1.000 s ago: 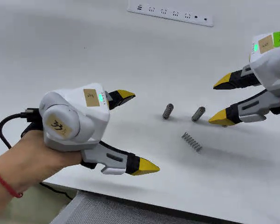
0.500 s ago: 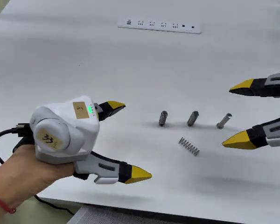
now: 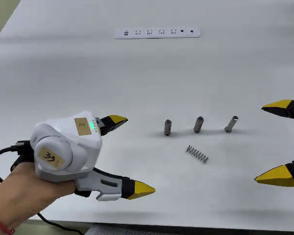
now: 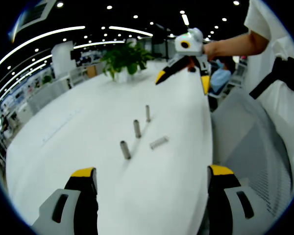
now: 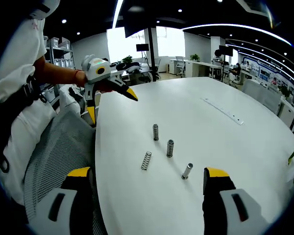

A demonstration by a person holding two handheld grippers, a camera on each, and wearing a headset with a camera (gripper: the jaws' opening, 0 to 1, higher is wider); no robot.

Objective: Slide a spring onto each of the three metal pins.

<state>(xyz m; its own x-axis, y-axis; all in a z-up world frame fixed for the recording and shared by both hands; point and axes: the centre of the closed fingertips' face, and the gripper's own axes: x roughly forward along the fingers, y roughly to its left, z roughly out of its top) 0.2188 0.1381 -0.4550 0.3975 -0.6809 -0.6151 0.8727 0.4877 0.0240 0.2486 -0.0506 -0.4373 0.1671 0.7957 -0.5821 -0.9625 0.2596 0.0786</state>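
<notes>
We're holding the right gripper [image 3: 259, 143] and left gripper [image 3: 140, 153] wide open, both empty. The loose spring [image 3: 197, 153] is lying flat between them, slantwise, and the bare pin [image 3: 231, 124] is standing nearer our right.

At the lower left of the head view, a bare hand [image 3: 19, 191] is gripping the white, yellow-tipped left gripper [image 3: 132, 154], its jaws spread wide. The matching right gripper [image 3: 268, 142] is gaping wide at the right edge.
</notes>
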